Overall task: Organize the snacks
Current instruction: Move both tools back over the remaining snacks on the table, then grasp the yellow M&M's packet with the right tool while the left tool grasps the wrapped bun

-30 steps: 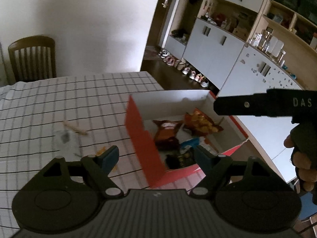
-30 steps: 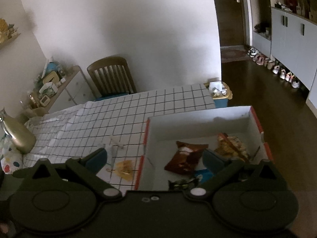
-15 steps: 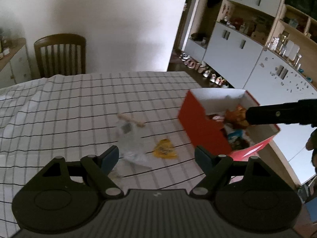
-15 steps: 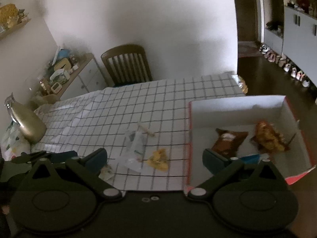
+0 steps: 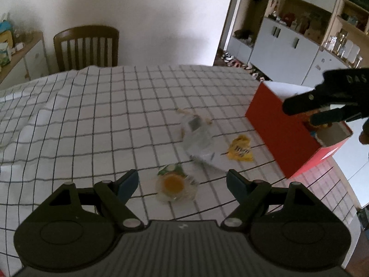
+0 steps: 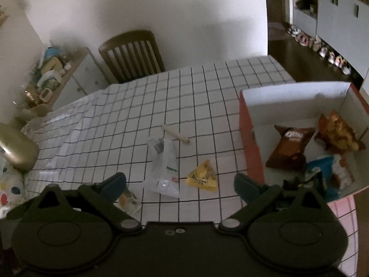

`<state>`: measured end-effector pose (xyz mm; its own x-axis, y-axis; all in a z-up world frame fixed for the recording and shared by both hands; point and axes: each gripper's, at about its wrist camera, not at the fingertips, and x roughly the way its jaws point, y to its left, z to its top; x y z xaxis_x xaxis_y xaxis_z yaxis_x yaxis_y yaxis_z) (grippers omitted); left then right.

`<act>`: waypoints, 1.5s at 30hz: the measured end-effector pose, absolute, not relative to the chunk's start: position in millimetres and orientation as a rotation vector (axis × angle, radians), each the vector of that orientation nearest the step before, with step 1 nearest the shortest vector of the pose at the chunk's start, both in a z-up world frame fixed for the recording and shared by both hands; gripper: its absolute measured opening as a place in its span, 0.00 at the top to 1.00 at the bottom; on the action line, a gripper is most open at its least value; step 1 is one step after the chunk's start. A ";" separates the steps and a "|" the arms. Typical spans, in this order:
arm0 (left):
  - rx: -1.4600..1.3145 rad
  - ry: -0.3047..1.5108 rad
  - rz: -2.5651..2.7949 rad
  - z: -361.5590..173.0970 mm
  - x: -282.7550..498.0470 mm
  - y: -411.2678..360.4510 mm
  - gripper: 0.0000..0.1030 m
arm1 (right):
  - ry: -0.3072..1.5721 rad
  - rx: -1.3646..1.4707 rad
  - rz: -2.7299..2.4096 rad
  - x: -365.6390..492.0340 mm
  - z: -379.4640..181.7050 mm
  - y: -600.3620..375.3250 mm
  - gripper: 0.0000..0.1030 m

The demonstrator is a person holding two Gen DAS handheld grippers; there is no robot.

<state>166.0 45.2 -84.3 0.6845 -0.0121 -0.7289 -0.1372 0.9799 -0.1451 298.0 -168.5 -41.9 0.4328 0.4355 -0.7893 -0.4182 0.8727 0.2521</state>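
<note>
My left gripper (image 5: 182,180) is spread wide and empty above the tabletop (image 5: 92,115); a jelly cup (image 5: 174,184) lies between its fingers, not touched. My right gripper (image 6: 180,182) is also spread and holds nothing — below it lie a clear bag (image 6: 165,166) and a yellow packet (image 6: 203,176), just beside each other. A thin stick (image 6: 176,135) lies beyond the bag. On the right stands the red box (image 6: 250,143), with a brown packet (image 6: 290,147) and an orange packet (image 6: 337,135) inside.

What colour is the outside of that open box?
The open cardboard box is red outside, white inside; clearest in the left wrist view.
</note>
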 end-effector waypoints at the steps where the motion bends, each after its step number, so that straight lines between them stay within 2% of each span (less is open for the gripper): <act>1: -0.200 0.820 0.073 -87.8 166.1 48.2 0.19 | 0.999 0.019 0.522 300.2 -45.3 -164.6 0.05; 15: -0.317 0.883 0.078 -126.0 187.2 64.7 0.19 | 1.164 0.108 0.345 341.6 -103.1 -130.8 0.19; 22: -0.512 0.936 0.132 -141.3 204.2 78.4 0.19 | 1.208 0.158 0.263 360.4 -128.3 -128.5 0.28; 34: -0.525 0.965 0.201 -153.2 223.9 67.2 0.20 | 1.237 0.125 0.209 372.5 -158.2 -123.6 0.34; 38: -0.515 0.969 0.221 -155.9 228.0 63.8 0.24 | 1.237 0.093 0.201 375.3 -166.2 -122.3 0.38; 40: -0.511 0.969 0.241 -157.6 229.5 63.1 0.32 | 1.236 0.077 0.198 375.8 -168.6 -121.3 0.41; 41: -0.513 0.973 0.250 -158.6 230.8 62.9 0.41 | 1.237 0.075 0.194 376.0 -169.7 -121.4 0.42; 45: -0.520 0.988 0.271 -161.2 234.0 59.0 0.42 | 1.229 0.070 0.192 375.8 -170.2 -120.6 0.44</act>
